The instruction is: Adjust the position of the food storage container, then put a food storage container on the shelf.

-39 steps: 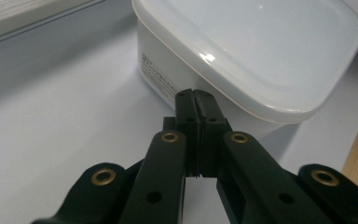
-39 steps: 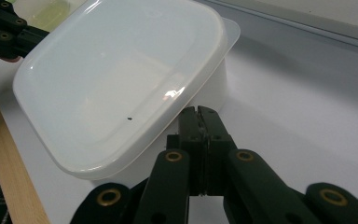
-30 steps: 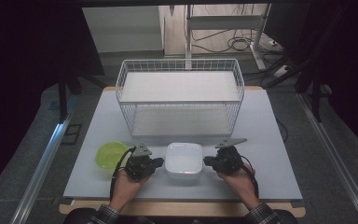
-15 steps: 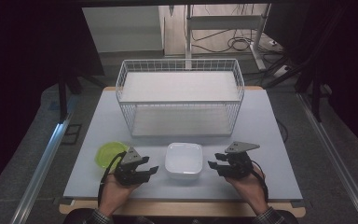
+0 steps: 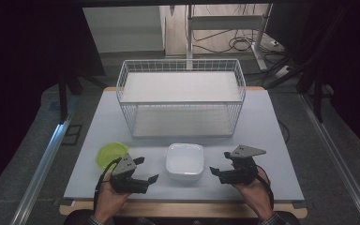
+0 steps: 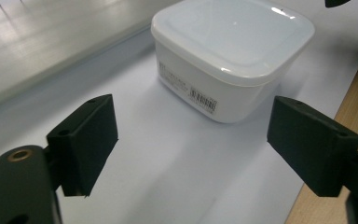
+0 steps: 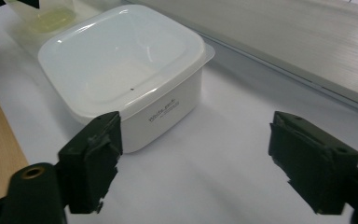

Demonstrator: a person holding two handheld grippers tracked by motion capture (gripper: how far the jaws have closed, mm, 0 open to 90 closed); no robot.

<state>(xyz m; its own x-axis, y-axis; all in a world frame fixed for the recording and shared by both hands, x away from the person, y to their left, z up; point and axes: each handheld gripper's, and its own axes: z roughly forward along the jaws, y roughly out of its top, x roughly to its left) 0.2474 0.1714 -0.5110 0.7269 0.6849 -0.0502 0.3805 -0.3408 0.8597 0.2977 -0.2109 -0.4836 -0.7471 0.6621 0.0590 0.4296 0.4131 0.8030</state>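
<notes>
Dark curtains and cabling ring the pale table [image 5: 272, 122], with a wire basket [image 5: 181, 96] standing at its far middle. From my seat I see the white container [image 5: 184, 161], lidded and square, sitting near the front edge, centred between my two tools. My left gripper [image 5: 146, 169] rests just left of it, jaws spread wide and clear of its wall; in the left gripper view the container [image 6: 233, 51] sits ahead between the black pads, untouched. My right gripper [image 5: 218, 163] sits just right of it, jaws likewise wide apart, and in the right gripper view the container [image 7: 126, 70] lies ahead and left. A green bowl [image 5: 111, 153] sits left of the container, near my left hand [image 5: 107, 199]
</notes>
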